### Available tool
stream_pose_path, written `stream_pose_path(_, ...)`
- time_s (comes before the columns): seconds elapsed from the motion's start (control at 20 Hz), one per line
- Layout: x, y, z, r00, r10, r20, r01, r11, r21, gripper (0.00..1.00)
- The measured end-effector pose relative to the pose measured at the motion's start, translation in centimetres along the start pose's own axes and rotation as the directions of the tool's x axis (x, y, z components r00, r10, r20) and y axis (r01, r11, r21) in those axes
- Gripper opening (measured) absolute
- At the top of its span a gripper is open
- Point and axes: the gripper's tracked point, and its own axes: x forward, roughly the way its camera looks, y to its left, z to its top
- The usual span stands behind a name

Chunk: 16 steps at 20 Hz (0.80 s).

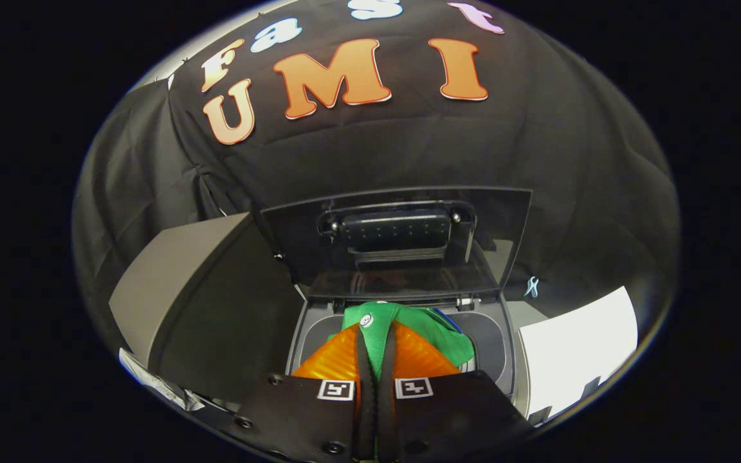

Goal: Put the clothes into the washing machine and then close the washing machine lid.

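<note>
Above open washing machine [502,350], my hand-held gripper [377,360] clenched on green garment [431,331]; lid [396,241] upright; risk: early release drapes cloth over rim, blocking lid closure.

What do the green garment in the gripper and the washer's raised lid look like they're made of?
Green garment, pinched in the gripper: soft knit fabric, probably a polo, judging by the fine weave and white button. Washing machine lid: likely dark tinted glass or plastic, glossy, with reflections and a see-through look.

A green garment [402,325] with a white button is held over the washing machine [496,341], whose lid [396,241] is raised upright.
</note>
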Motion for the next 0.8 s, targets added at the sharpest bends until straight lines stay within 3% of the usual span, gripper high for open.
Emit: stream_pose_path(0.8,9.6,-3.1,-9.1,0.98,-0.07,-0.184,0.074,0.997,0.015,0.1)
